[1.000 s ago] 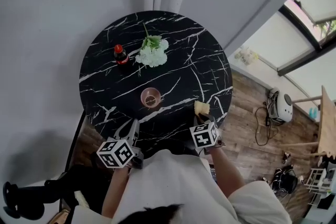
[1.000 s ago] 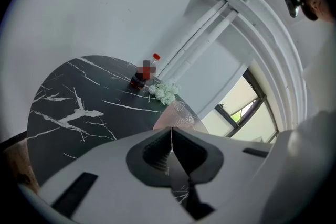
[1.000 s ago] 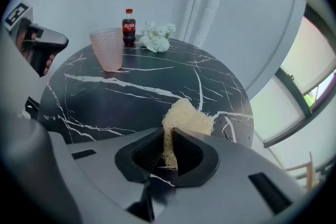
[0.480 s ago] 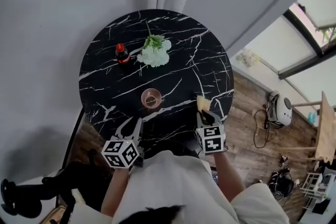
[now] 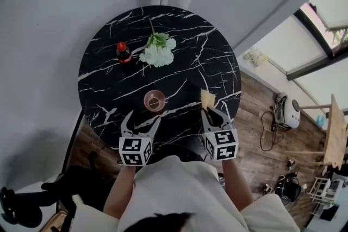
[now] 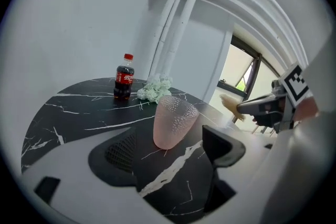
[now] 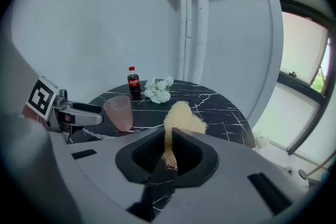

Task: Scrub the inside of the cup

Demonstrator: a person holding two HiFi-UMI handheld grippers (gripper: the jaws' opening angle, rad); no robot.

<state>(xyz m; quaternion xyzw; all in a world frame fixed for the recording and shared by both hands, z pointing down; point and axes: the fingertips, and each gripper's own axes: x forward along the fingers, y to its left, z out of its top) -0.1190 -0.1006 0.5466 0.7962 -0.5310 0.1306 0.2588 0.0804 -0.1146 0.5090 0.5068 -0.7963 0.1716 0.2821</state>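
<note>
A person stands over a round black table veined in white [image 5: 209,57], a two-jaw gripper in each hand. The left gripper [image 5: 142,118] sits at the table's near edge. Its jaws have just been opening and now stand spread wide with nothing between them.

Just beyond their tips stands an upright pink dimpled plastic cup [image 5: 155,100], mouth up, touching neither jaw. It is close to the near edge and a little left of the table's middle.

The right gripper [image 5: 210,112] is held over the near right edge, jaws clenched on a yellow fibrous scrubbing pad [image 5: 207,98]. Most of the pad sticks out past the tips, well apart from the cup.

Toward the far left edge a small cola bottle with a red cap [image 5: 123,52] stands upright. Just beside it lies a bunch of white flowers with green leaves [image 5: 157,54].
</note>
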